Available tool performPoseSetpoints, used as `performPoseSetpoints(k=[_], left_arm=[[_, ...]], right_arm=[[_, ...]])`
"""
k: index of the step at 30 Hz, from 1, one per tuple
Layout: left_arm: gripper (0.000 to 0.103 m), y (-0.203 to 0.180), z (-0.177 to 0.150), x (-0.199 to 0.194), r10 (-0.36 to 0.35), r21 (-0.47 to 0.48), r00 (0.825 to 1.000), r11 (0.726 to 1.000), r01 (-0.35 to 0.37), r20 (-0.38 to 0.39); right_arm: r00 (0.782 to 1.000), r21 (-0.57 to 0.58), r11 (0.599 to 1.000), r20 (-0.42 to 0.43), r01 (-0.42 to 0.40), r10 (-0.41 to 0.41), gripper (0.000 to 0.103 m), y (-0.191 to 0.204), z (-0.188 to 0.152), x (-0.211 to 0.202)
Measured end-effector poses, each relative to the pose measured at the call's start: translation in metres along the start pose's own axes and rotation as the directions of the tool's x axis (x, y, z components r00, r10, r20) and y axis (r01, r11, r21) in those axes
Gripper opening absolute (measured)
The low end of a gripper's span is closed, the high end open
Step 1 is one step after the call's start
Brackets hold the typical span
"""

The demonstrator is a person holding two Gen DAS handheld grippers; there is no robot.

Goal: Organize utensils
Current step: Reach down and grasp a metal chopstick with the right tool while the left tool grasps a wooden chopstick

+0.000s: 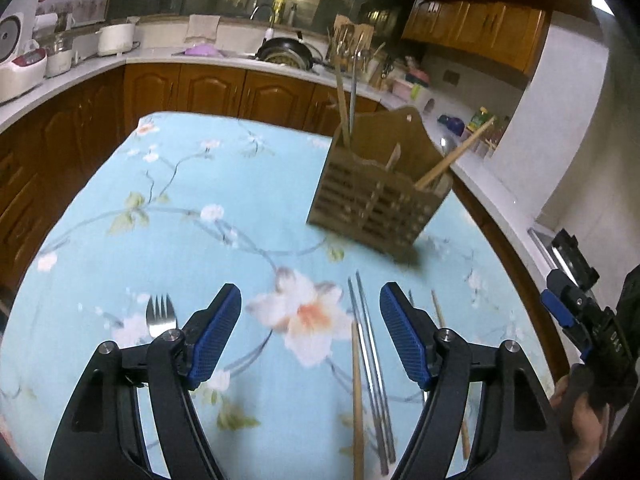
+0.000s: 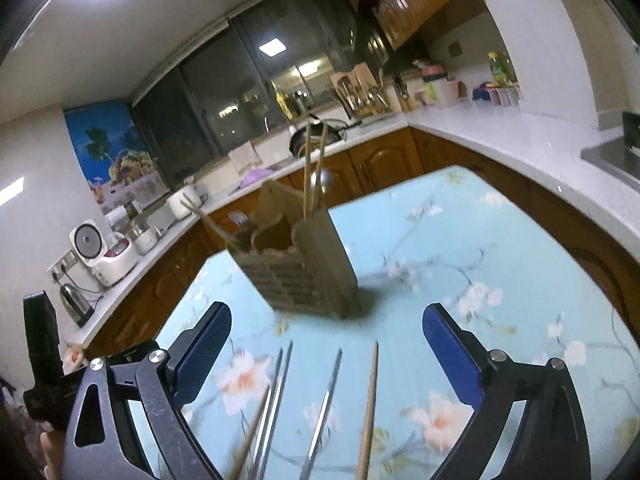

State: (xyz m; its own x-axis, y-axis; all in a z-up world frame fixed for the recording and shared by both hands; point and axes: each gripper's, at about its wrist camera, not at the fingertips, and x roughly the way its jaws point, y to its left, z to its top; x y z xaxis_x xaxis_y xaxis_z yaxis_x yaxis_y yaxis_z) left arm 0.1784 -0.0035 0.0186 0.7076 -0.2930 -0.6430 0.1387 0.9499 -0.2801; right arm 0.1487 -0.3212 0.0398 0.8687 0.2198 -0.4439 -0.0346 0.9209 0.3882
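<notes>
A brown slatted utensil holder [image 1: 376, 196] stands on the blue floral tablecloth [image 1: 192, 200], with chopsticks and a spoon sticking up from it; it also shows in the right wrist view [image 2: 304, 268]. My left gripper [image 1: 310, 334] is open and empty above the cloth. A metal fork [image 1: 161, 314] lies just left of its left finger. Metal chopsticks [image 1: 370, 356] and a wooden chopstick [image 1: 357, 400] lie between its fingers. My right gripper [image 2: 326, 354] is open and empty above metal chopsticks [image 2: 276, 396] and a wooden chopstick [image 2: 369, 408].
Wooden cabinets with a white counter [image 1: 168, 54] wrap around the table on the far and right sides. The counter carries rice cookers [image 1: 24, 64], a wok [image 1: 286, 50] and a utensil rack [image 1: 352, 46]. The right gripper's body [image 1: 584, 320] shows at the right edge.
</notes>
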Motion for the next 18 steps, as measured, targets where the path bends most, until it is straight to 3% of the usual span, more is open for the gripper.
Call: performPoseSetpoints(k=[10, 18], left_arm=[[0.073, -0.001, -0.034, 0.006, 0.01, 0.017, 0.997, 1.0, -0.009, -0.083], [0.073, -0.009, -0.038, 0.023, 0.027, 0.06, 0.988, 0.998, -0.019, -0.151]], right_arm=[[0.996, 0.008, 0.999, -0.074, 0.039, -0.039, 0.098, -0.007, -0.035, -0.005], [0.99, -0.026, 0.999, -0.129, 0.047, -0.05, 0.097, -0.001, -0.042, 0.009]])
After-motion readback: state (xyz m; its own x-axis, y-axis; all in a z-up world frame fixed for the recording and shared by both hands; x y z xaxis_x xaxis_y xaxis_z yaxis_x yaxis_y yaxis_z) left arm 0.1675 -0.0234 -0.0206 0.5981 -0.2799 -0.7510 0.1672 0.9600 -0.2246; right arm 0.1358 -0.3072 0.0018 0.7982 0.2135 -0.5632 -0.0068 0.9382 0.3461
